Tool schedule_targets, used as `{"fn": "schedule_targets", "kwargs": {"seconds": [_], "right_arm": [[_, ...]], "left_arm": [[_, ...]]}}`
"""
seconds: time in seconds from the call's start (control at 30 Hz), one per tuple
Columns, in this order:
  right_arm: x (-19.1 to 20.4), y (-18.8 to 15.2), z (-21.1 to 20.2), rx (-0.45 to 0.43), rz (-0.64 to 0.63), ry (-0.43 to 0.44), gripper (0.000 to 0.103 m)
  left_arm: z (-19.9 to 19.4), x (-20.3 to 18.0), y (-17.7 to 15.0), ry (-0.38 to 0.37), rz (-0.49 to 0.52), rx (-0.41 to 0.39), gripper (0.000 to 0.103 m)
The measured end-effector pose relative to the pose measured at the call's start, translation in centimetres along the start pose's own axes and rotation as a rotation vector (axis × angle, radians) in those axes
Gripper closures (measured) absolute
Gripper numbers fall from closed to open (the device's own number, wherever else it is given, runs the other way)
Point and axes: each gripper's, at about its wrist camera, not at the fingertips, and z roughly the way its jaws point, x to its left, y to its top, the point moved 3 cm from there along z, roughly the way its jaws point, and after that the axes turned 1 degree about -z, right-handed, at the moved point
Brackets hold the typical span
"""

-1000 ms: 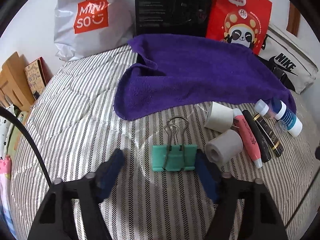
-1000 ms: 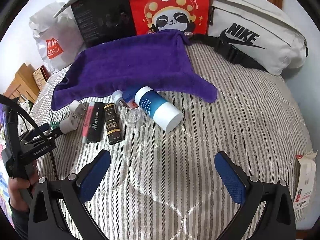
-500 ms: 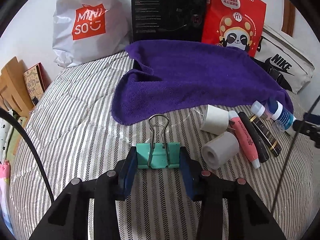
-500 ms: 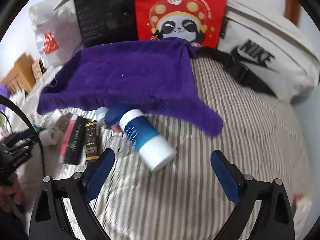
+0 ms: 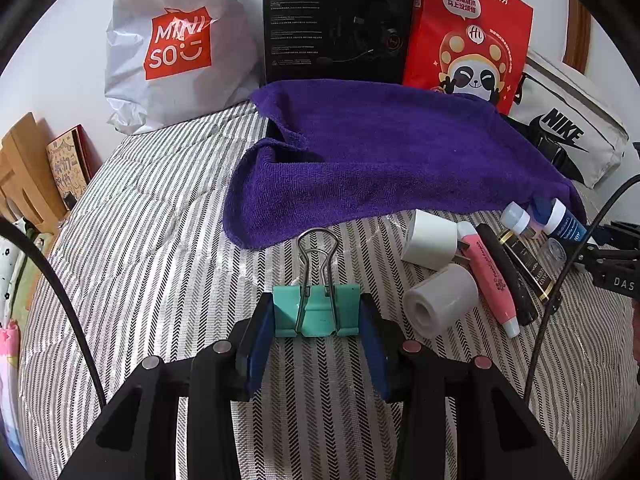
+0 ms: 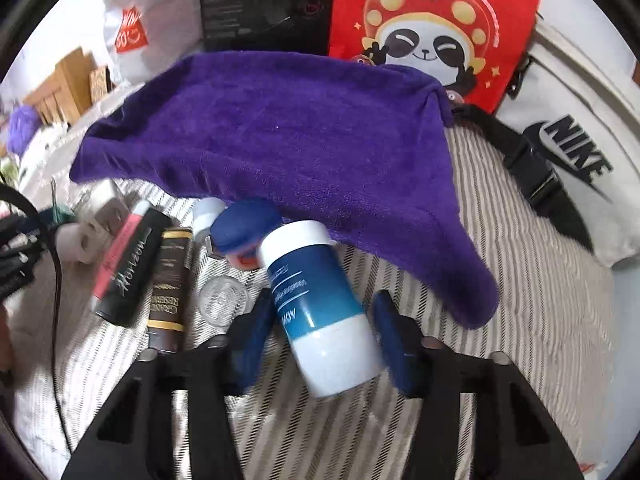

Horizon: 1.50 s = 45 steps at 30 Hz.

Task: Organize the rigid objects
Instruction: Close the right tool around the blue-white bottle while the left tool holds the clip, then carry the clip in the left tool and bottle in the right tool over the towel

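A green binder clip (image 5: pixel 344 308) lies on the striped bed cover (image 5: pixel 160 260), wire handles pointing away. My left gripper (image 5: pixel 316 316) is shut on it, a blue pad pressed against each end. A blue and white bottle (image 6: pixel 316 280) lies tilted at the purple towel's (image 6: pixel 280 140) front edge. My right gripper (image 6: pixel 322 312) straddles the bottle; its jaws are closing and the pads meet the bottle's sides. Left of it lie a clear round lid (image 6: pixel 222 298), a dark gold-trimmed tube (image 6: pixel 168 288), a black tube (image 6: pixel 132 268) and a pink tube (image 6: pixel 116 248).
Two pale cylindrical pieces (image 5: pixel 430 240) (image 5: pixel 440 300) lie right of the clip. Along the back stand a Miniso bag (image 5: pixel 176 48), a black box (image 5: pixel 336 20), a red panda bag (image 5: pixel 468 40) and a Nike bag (image 5: pixel 568 136). Wooden furniture (image 5: pixel 24 168) is at the left.
The left gripper's jaws closed onto the binder clip and have held still since. The right gripper came down and forward over the bottle, and its wide jaws narrowed around it.
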Motion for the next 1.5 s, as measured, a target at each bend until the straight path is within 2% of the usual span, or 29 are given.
{"fn": "schedule_targets", "kwargs": {"seconds": [0.07,0.17,0.23,0.47,0.73,0.93,1.03,1.13,1.27,1.4,1.5], "right_arm": [[-0.3,-0.4,-0.3,0.015,0.031,-0.001,0.064],[-0.4,-1.4,-0.8,0.034,0.083,0.035,0.065],[-0.2,-1.8,-0.8,0.041,0.081,0.027,0.065],[-0.3,-1.1,-0.2,-0.003,0.089,0.012,0.065],[-0.2,-2.0,-0.6,-0.119,0.074,0.001,0.064],[-0.6,-2.0,-0.6,-0.123,0.090,0.023,0.064],[-0.5,-2.0,-0.7,-0.105,0.115,-0.002,0.065],[-0.2,-2.1,-1.5,-0.070,0.125,0.011,0.066],[-0.5,-2.2,-2.9,-0.092,0.131,0.003,0.066],[-0.9,-1.8,-4.2,-0.114,0.147,0.025,0.066],[-1.1,-0.9,-5.3,-0.133,0.145,0.037,0.066]], "left_arm": [[0.0,0.0,0.0,0.000,0.000,0.000,0.063],[0.0,0.0,0.0,0.000,0.000,0.000,0.063],[0.0,0.0,0.0,0.000,0.000,0.000,0.063],[0.0,0.0,0.0,0.000,-0.001,0.000,0.063],[0.0,0.0,0.0,0.000,0.000,-0.001,0.063],[0.0,0.0,0.0,-0.001,-0.001,0.000,0.063],[-0.1,0.0,0.0,-0.005,-0.006,-0.002,0.064],[-0.3,0.2,0.0,-0.017,-0.017,0.006,0.064],[-1.0,0.7,0.3,-0.053,-0.045,0.011,0.064],[-2.3,1.1,1.0,-0.042,-0.039,-0.005,0.064],[-3.5,1.6,2.2,-0.071,-0.052,-0.020,0.064]]}}
